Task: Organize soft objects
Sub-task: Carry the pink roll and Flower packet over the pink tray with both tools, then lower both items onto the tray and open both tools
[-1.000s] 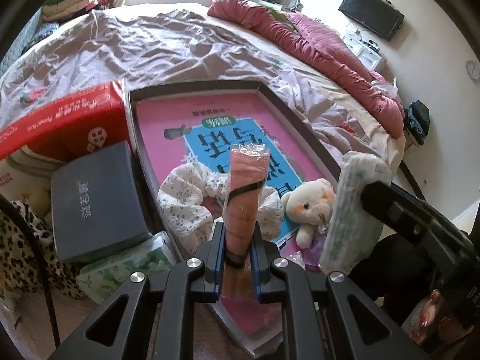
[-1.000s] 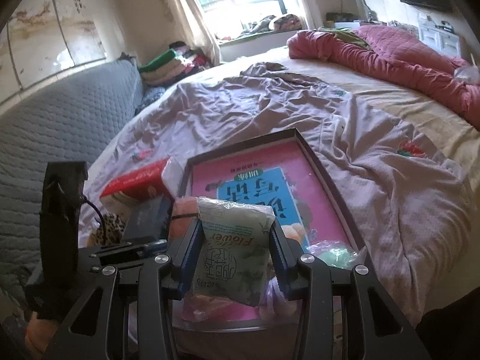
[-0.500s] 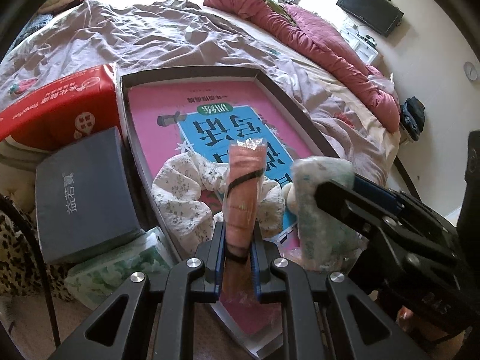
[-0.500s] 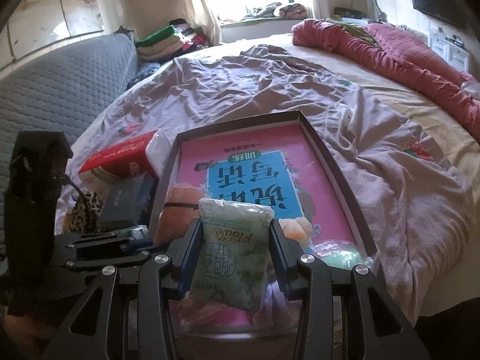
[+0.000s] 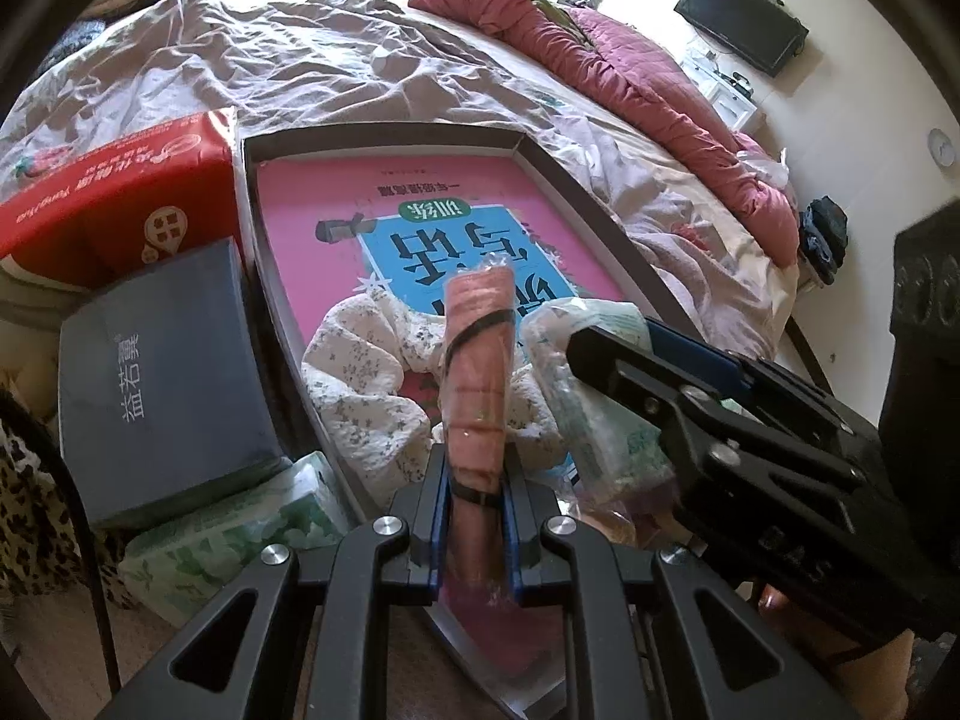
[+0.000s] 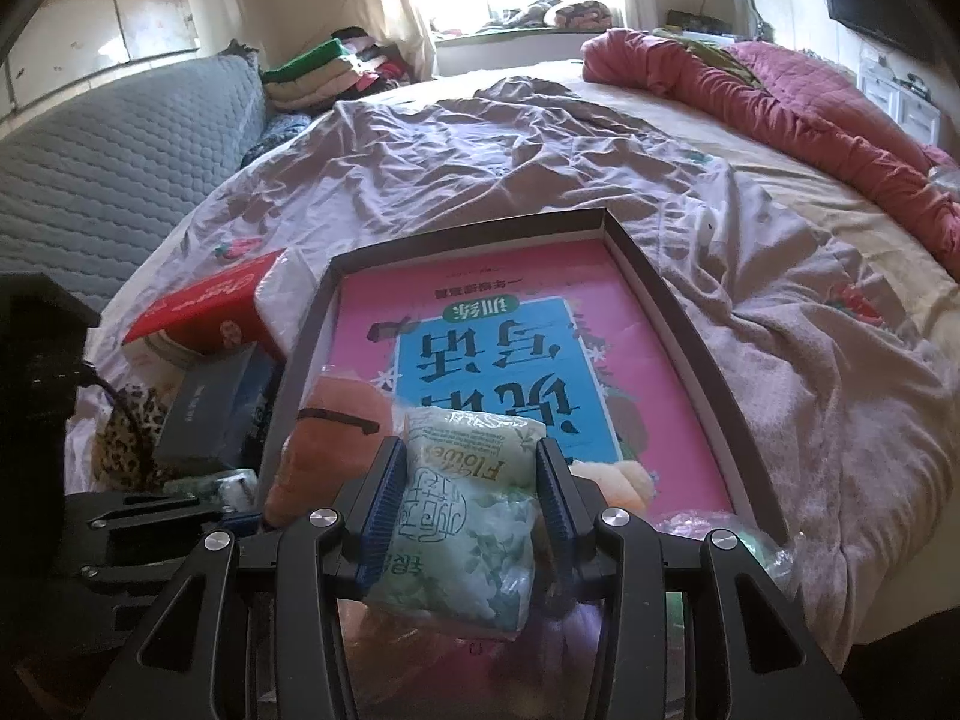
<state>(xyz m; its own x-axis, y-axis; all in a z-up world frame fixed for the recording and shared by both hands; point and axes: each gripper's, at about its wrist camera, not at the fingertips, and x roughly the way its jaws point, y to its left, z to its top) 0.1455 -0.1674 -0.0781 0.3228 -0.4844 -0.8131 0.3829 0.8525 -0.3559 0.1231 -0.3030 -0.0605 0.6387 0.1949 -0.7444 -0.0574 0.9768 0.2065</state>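
Both claws are clamped on soft things above the near end of the tray on the bed.

From my left wrist, my left claw [image 5: 474, 531] pinches a rolled pink cloth [image 5: 480, 360] bound with black bands; the roll points forward over the floral cloth [image 5: 366, 384] lying in the tray [image 5: 600, 222], which sits on the rumpled sheet [image 5: 270, 54] with a pink book [image 5: 372, 228] flat inside. Just right of it my right claw [image 5: 606, 354] carries the tissue pack [image 5: 594, 420]. A grey box [image 5: 162, 378] and red pack [image 5: 120, 180] sit left of the tray. From my right wrist, my right claw [image 6: 471, 510] grips the green-and-white tissue pack [image 6: 468, 516] between its blue pads, over the tray's near end; the pink roll [image 6: 330, 450] sits just left, a plush toy [image 6: 618, 480] peeking out on the right.
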